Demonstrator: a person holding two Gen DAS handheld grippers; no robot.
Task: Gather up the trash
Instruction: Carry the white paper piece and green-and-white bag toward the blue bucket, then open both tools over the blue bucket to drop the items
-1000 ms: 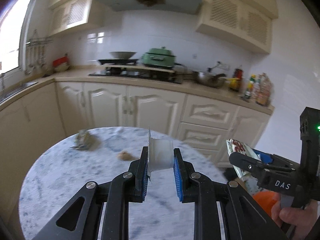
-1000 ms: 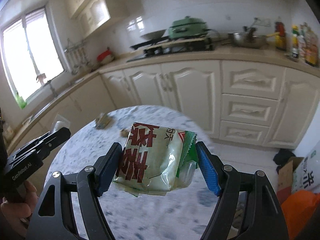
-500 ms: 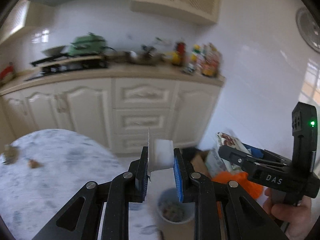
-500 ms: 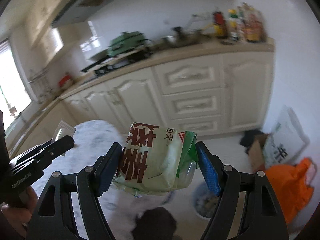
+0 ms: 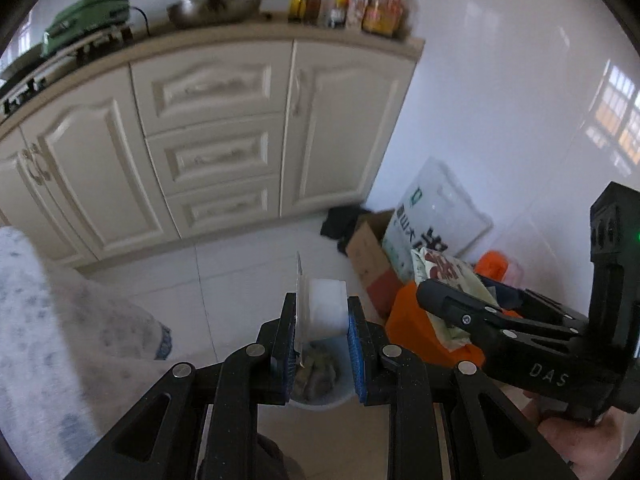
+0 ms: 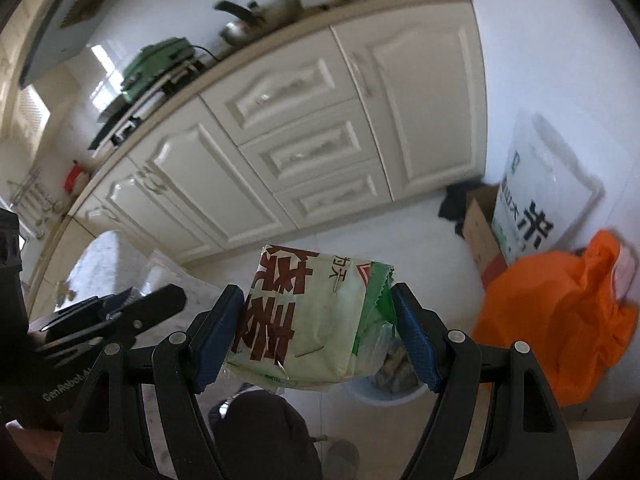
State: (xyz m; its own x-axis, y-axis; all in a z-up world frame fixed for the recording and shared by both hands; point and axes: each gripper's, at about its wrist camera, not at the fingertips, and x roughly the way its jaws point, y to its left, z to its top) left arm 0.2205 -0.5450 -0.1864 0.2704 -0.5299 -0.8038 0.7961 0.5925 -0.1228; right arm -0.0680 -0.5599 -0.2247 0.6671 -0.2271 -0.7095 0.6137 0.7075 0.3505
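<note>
My left gripper point(image 5: 322, 320) is shut on a small clear plastic cup point(image 5: 325, 308) with a peeled foil lid. It hangs over a pale blue trash bin point(image 5: 320, 376) on the floor that holds crumpled waste. My right gripper point(image 6: 320, 328) is shut on a green snack bag point(image 6: 308, 320) with red-brown characters. The same trash bin point(image 6: 386, 380) shows just below and right of that bag. In the left wrist view the right gripper point(image 5: 448, 300) and its snack bag point(image 5: 448, 276) sit to the right, with a hand at the handle.
A marble table edge point(image 5: 60, 332) is at the left. Cream kitchen cabinets point(image 5: 224, 136) stand behind. An orange plastic bag point(image 6: 560, 316), a cardboard box point(image 6: 480, 228) and a large white rice sack point(image 6: 540, 200) lie by the wall at the right. White tiled floor point(image 5: 240, 264) surrounds the bin.
Both grippers swung right from above the table to over the floor and tipped downward. The trash bin now sits under them. Each still grips its piece of trash.
</note>
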